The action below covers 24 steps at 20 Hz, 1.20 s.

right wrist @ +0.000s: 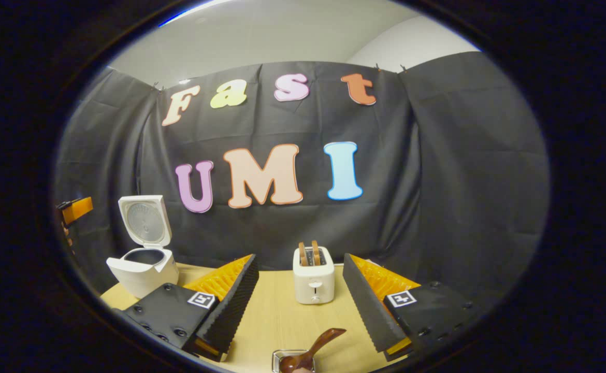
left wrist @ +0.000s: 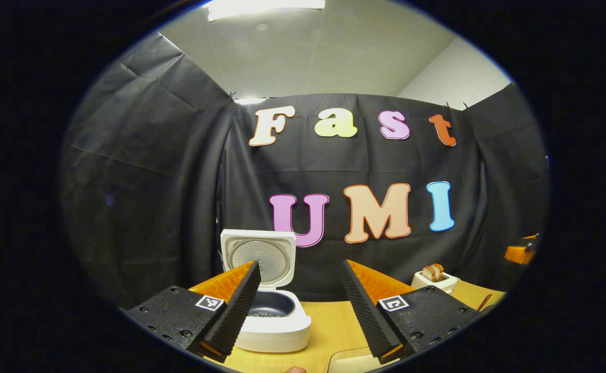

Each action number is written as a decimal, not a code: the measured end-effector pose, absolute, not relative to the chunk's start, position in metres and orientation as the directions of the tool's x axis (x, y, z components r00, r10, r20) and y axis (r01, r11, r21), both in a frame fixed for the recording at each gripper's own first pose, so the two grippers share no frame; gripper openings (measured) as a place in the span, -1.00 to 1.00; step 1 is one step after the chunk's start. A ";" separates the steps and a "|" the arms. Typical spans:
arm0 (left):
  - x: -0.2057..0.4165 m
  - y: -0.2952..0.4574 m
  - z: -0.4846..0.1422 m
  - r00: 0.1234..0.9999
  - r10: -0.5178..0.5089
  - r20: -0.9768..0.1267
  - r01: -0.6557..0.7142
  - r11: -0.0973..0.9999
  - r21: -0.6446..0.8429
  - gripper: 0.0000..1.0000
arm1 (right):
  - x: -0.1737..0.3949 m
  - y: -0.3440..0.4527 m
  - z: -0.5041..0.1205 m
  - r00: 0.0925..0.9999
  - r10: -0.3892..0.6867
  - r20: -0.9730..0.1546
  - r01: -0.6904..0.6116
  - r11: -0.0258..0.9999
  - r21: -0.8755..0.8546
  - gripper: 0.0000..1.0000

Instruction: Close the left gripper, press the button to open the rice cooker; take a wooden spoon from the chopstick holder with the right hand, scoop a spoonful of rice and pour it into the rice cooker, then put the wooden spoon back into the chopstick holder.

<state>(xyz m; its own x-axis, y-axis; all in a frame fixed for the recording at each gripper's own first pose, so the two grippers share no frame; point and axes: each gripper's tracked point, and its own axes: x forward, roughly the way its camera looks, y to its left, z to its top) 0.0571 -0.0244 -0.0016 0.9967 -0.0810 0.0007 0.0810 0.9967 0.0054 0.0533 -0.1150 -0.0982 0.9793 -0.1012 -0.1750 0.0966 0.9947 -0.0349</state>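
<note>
Wooden table (right wrist: 282, 316) lies bare between both spread grippers (left wrist: 298, 305) (right wrist: 300, 305), rice cooker (left wrist: 269, 300) open.

White toaster (right wrist: 313, 281) w/ two bread slices, wooden table (right wrist: 282, 316), rear centre.

One rice cooker (right wrist: 142, 269) stands open at far left on one wooden table (right wrist: 282, 316); one toaster (right wrist: 313, 282) holds two bread slices (right wrist: 308, 253); one wooden spoon (right wrist: 311, 349) rests near, in one holder (right wrist: 278, 358).
</note>
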 end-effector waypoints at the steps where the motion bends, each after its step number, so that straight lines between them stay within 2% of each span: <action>1: 0.053 -0.026 -0.004 0.997 -0.078 -0.007 0.078 0.997 0.003 0.80 | 0.052 -0.118 -0.110 0.975 -0.096 -0.202 0.091 0.995 -0.032 1.00; 4: 0.042 -0.028 -0.009 0.997 -0.070 -0.028 0.070 0.997 -0.017 0.84 | 0.053 -0.127 -0.147 0.954 -0.092 -0.287 0.088 0.996 -0.026 1.00; 9: 0.032 -0.025 -0.005 0.998 -0.050 -0.022 0.050 0.999 -0.005 0.80 | 0.051 -0.139 -0.190 0.924 -0.110 -0.367 0.090 0.993 -0.070 1.00; 10: 0.030 -0.025 -0.005 0.999 -0.048 -0.021 0.048 0.999 -0.002 0.84 | 0.051 -0.142 -0.201 0.915 -0.114 -0.387 0.096 0.993 -0.066 1.00; 17: 0.027 -0.022 -0.002 0.999 -0.038 -0.019 0.038 0.999 0.013 0.84 | 0.054 -0.159 -0.254 0.859 -0.151 -0.488 0.159 0.987 -0.025 1.00; 21: 0.026 -0.016 -0.004 0.999 -0.029 -0.027 0.029 0.999 0.018 0.80 | 0.050 -0.163 -0.287 0.805 -0.140 -0.576 0.200 0.979 0.042 1.00; 24: 0.027 -0.015 -0.004 0.999 -0.024 -0.032 0.025 0.999 0.030 0.84 | 0.045 -0.162 -0.308 0.769 -0.125 -0.627 0.226 0.971 0.083 1.00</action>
